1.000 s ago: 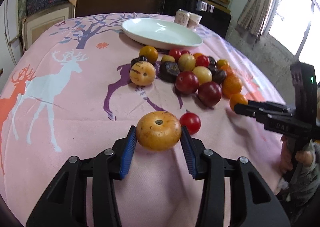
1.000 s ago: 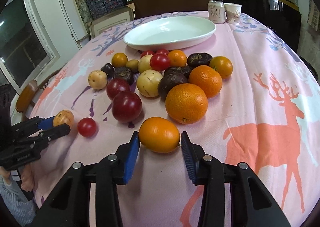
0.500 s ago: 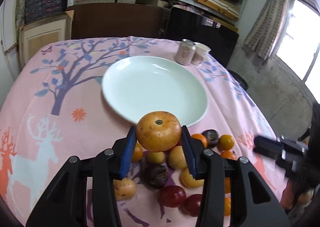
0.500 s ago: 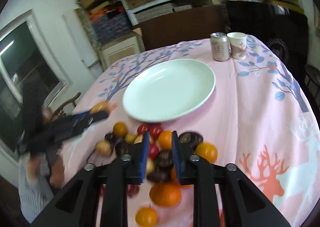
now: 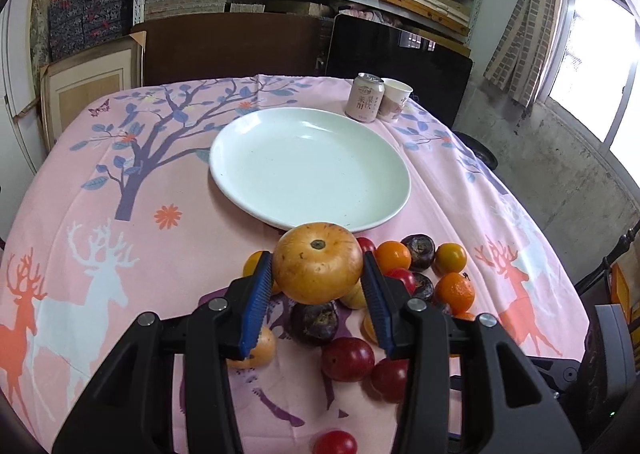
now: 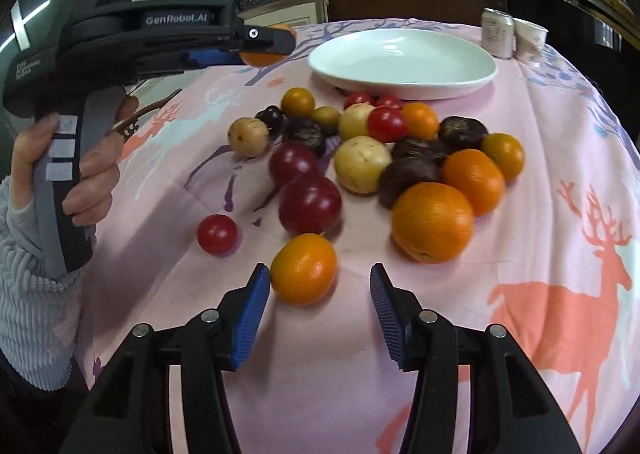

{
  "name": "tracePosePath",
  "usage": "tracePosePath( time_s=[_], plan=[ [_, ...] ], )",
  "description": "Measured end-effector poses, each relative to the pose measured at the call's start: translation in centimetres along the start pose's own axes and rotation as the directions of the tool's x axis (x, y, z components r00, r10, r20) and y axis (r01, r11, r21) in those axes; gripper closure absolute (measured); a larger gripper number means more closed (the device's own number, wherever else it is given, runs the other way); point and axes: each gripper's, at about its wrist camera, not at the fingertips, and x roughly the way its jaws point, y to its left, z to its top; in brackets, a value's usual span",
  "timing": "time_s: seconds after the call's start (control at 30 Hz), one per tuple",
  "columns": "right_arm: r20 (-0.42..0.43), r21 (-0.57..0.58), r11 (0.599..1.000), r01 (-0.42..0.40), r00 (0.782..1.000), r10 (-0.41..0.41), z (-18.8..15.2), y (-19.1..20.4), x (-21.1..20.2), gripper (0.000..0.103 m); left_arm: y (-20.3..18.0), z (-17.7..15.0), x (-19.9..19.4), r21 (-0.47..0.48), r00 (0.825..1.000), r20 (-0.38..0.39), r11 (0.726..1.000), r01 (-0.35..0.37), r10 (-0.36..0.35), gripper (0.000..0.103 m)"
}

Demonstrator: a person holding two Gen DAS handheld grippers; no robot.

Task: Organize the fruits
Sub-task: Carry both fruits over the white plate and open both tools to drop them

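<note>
My left gripper [image 5: 317, 284] is shut on a round yellow-orange fruit [image 5: 316, 262], held in the air over the fruit pile just short of the white plate [image 5: 310, 166]. The right wrist view shows the same gripper [image 6: 260, 48] at the upper left, gripped by a hand [image 6: 92, 166]. My right gripper [image 6: 318, 296] is low over the pink cloth with its jaws opening. A small orange [image 6: 304, 269] lies on the cloth between its fingertips, close to the left pad [image 6: 250, 310] and well apart from the right one.
A pile of oranges, red plums, dark and yellow fruits [image 6: 360, 164] lies between the grippers and the plate [image 6: 404, 62]. A red cherry tomato [image 6: 217, 234] and a large orange [image 6: 433, 221] flank the small orange. A can [image 5: 365, 97] and a paper cup [image 5: 394, 99] stand behind the plate.
My left gripper lifted the yellow-orange fruit off the cloth and carried it up to the plate's near edge. My right gripper rose with narrowed jaws, then came back down behind the small orange, jaws wider.
</note>
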Motion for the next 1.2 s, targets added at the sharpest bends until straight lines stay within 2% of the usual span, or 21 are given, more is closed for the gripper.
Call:
tracePosePath(
  time_s=[0.07, 0.1, 0.13, 0.23, 0.33, 0.47, 0.53, 0.6, 0.67, 0.73, 0.87, 0.93, 0.97, 1.0, 1.03, 1.2],
  plan=[
    [-0.013, 0.009, 1.0, -0.021, 1.0, 0.021, 0.1, 0.0, 0.6, 0.054, 0.2, 0.1, -0.1, -0.005, 1.0, -0.001, 1.0, 0.003, -0.003, 0.059],
    [-0.013, 0.015, 0.999, -0.044, 0.999, 0.045, 0.3, -0.1, 1.0, 0.061, 0.3, 0.1, 0.0, -0.008, 1.0, -0.002, 1.0, 0.004, -0.004, 0.059],
    [-0.01, 0.014, 0.998, -0.054, 0.999, 0.054, 0.5, 0.1, 1.1, 0.063, 0.4, 0.2, 0.0, -0.008, 1.0, -0.002, 1.0, 0.003, -0.003, 0.059],
    [-0.003, -0.011, 0.999, -0.044, 0.999, 0.044, 0.5, 0.6, 1.3, 0.064, 0.5, 0.5, 0.3, -0.008, 1.0, -0.006, 1.0, 0.0, 0.0, 0.059],
    [0.024, 0.009, 0.998, -0.07, 0.997, 0.069, 1.3, -0.4, -0.2, 0.064, 0.5, 1.6, 1.0, -0.002, 1.0, -0.01, 1.0, -0.003, 0.003, 0.059],
    [0.174, 0.057, 0.998, 0.007, 0.985, -0.016, 6.6, -4.3, -3.7, 0.064, 0.0, 4.1, 2.8, 0.022, 1.0, -0.006, 1.0, -0.019, 0.019, 0.059],
    [0.218, 0.09, 0.994, 0.058, 0.973, -0.076, 10.0, -6.5, -3.7, 0.064, -0.2, 5.4, 4.2, 0.018, 1.0, -0.01, 1.0, -0.019, 0.02, 0.059],
    [0.218, 0.114, 0.988, 0.101, 0.968, -0.124, 13.1, -8.1, -2.0, 0.064, -0.2, 6.3, 5.7, 0.013, 0.999, -0.012, 0.999, -0.039, 0.04, 0.059],
    [0.188, 0.139, 0.984, 0.112, 0.973, -0.137, 15.4, -9.7, 0.7, 0.064, 0.1, 7.0, 7.7, 0.008, 0.997, -0.033, 0.997, -0.073, 0.073, 0.059],
    [0.159, 0.15, 0.982, 0.112, 0.978, -0.136, 16.4, -10.6, 2.9, 0.064, 0.3, 7.1, 9.3, 0.004, 0.995, -0.059, 0.997, -0.083, 0.083, 0.059],
    [0.129, 0.161, 0.98, 0.117, 0.982, -0.139, 16.3, -11.6, 5.7, 0.063, 0.9, 6.5, 12.0, 0.013, 0.99, -0.118, 0.997, -0.078, 0.079, 0.059],
    [0.121, 0.168, 0.978, 0.12, 0.983, -0.141, 16.1, -12.1, 6.4, 0.063, 1.0, 6.3, 12.3, 0.022, 0.99, -0.114, 0.996, -0.083, 0.085, 0.047],
    [0.13, 0.174, 0.978, 0.118, 0.981, -0.141, 16.1, -12.3, 6.2, 0.063, 1.2, 6.4, 12.2, 0.017, 0.991, -0.102, 0.996, -0.086, 0.087, 0.032],
    [0.139, 0.176, 0.978, 0.113, 0.981, -0.138, 16.1, -12.4, 6.2, 0.06, 1.2, 6.4, 12.1, 0.014, 0.992, -0.095, 0.996, -0.085, 0.086, 0.024],
    [0.148, 0.177, 0.978, 0.11, 0.979, -0.137, 16.2, -12.5, 6.0, 0.056, 1.3, 6.4, 12.0, 0.011, 0.993, -0.087, 0.997, -0.081, 0.081, 0.023],
    [0.206, 0.182, 0.978, 0.098, 0.969, -0.135, 15.9, -12.7, 4.0, 0.051, 1.6, 6.5, 11.6, -0.002, 0.993, -0.079, 0.996, -0.085, 0.084, 0.023]
  ],
)
